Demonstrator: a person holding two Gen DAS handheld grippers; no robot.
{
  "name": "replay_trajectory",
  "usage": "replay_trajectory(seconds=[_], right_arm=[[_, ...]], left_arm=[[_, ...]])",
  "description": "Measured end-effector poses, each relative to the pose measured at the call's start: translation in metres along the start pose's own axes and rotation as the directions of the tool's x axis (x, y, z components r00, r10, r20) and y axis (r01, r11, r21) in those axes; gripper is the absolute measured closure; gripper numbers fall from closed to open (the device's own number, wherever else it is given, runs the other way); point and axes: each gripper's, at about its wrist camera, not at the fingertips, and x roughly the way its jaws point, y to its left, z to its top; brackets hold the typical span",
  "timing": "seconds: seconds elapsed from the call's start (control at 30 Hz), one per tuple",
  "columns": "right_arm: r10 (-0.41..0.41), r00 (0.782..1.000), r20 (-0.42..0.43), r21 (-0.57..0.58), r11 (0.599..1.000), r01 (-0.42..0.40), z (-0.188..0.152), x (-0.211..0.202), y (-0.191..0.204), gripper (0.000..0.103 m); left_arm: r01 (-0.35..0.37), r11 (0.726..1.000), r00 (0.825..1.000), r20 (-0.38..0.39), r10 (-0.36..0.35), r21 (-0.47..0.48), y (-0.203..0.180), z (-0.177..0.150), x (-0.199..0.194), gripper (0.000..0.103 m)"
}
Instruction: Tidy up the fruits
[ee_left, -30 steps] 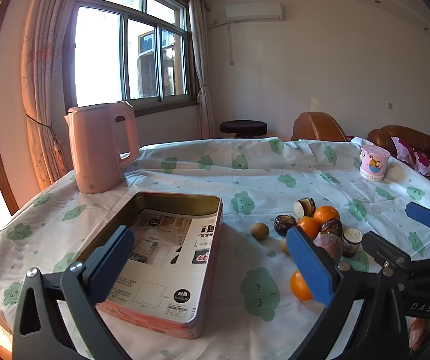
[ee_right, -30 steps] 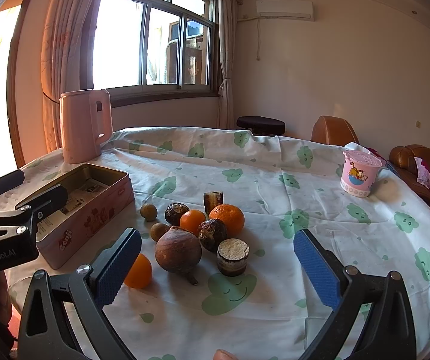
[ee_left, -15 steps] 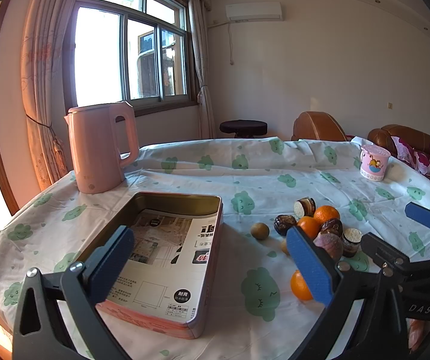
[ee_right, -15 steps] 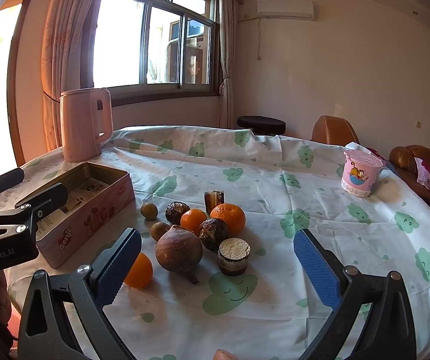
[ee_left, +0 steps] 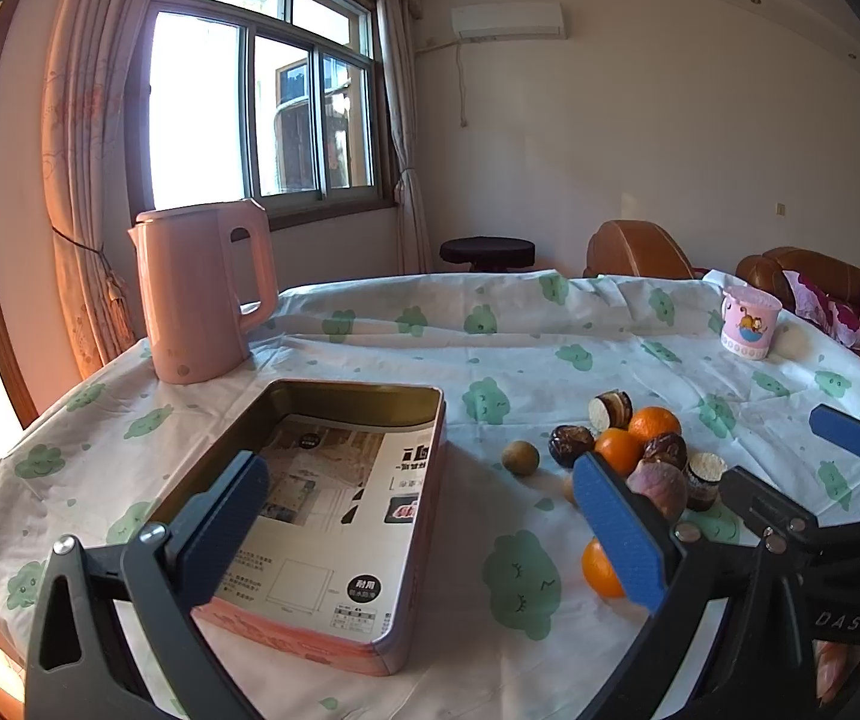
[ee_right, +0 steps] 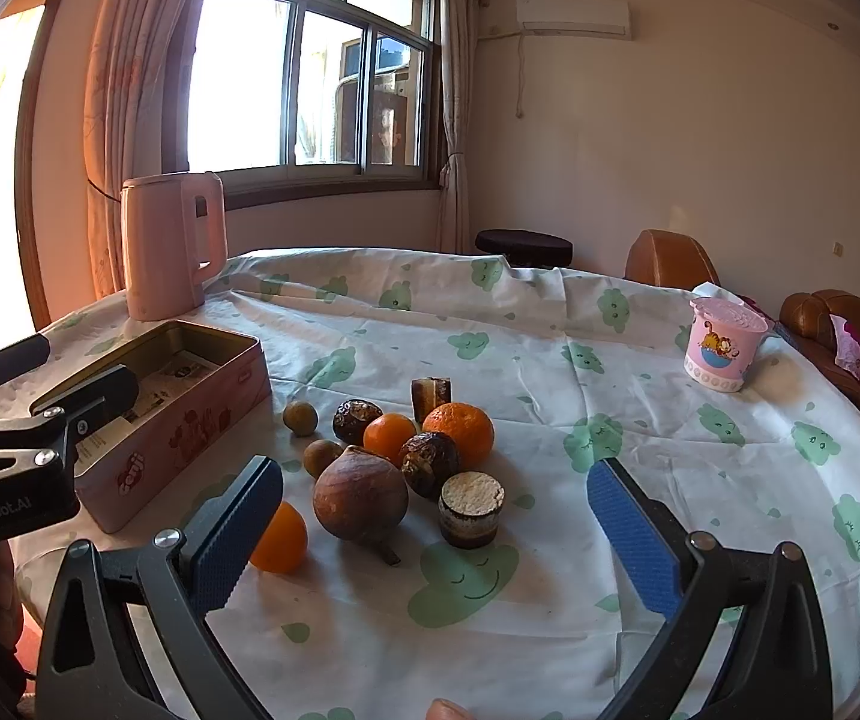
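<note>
A cluster of fruit lies on the cloud-print tablecloth: three oranges (ee_right: 458, 425), a big brown round fruit (ee_right: 360, 494), dark wrinkled fruits (ee_right: 430, 461), small tan round ones (ee_right: 300, 417) and cut brown chunks (ee_right: 470, 507). One orange (ee_right: 279, 537) lies apart, close to my right gripper's left finger. An open pink tin (ee_left: 333, 492) with printed paper inside sits left of the fruit. My left gripper (ee_left: 423, 531) hovers open over the tin's near end. My right gripper (ee_right: 436, 540) hangs open just in front of the fruit, holding nothing.
A pink kettle (ee_left: 201, 294) stands behind the tin (ee_right: 177, 396) at the table's far left. A pink cartoon cup (ee_right: 721, 351) sits at the far right. Brown leather seats (ee_left: 814, 282) and a dark stool (ee_left: 487, 252) lie beyond the table.
</note>
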Motion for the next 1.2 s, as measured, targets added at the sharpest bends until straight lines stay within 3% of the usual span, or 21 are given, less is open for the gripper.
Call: replay_trajectory(seconds=[0.23, 0.5, 0.57, 0.7, 0.8, 0.93, 1.0, 1.2], right_arm=[[-0.016, 1.0, 0.0, -0.01, 1.0, 0.016, -0.002, 0.002, -0.003, 0.001], [-0.141, 0.99, -0.032, 0.014, 0.99, 0.141, -0.008, 0.016, -0.04, 0.003], [-0.137, 0.989, -0.055, 0.027, 0.99, 0.139, -0.009, 0.021, -0.048, 0.009], [-0.106, 0.99, -0.096, 0.031, 0.994, 0.109, -0.013, 0.031, -0.052, 0.02], [-0.081, 0.99, -0.114, 0.022, 0.996, 0.084, -0.014, 0.036, -0.049, 0.021], [-0.04, 0.987, -0.153, 0.013, 0.999, 0.043, -0.013, 0.046, -0.042, 0.029], [-0.027, 0.984, -0.176, -0.005, 1.0, 0.026, -0.012, 0.052, -0.039, 0.029], [0.018, 0.962, -0.272, 0.001, 1.0, -0.019, -0.011, 0.072, -0.037, 0.034]], left_arm=[[0.008, 1.0, 1.0, -0.013, -0.008, -0.01, 0.001, -0.003, 0.002, 0.0], [0.126, 0.991, 0.988, -0.093, -0.122, 0.044, -0.028, -0.033, 0.019, 0.004], [0.161, 0.985, 0.98, -0.128, -0.153, 0.057, -0.037, -0.035, 0.023, 0.015], [0.226, 0.972, 0.961, -0.178, -0.212, 0.062, -0.05, -0.039, 0.028, 0.02], [0.252, 0.964, 0.95, -0.208, -0.231, 0.08, -0.058, -0.039, 0.031, 0.026], [0.295, 0.951, 0.923, -0.282, -0.26, 0.089, -0.069, -0.042, 0.043, 0.044], [0.308, 0.947, 0.913, -0.31, -0.267, 0.092, -0.071, -0.044, 0.048, 0.048], [0.35, 0.934, 0.877, -0.374, -0.302, 0.066, -0.073, -0.045, 0.06, 0.064]])
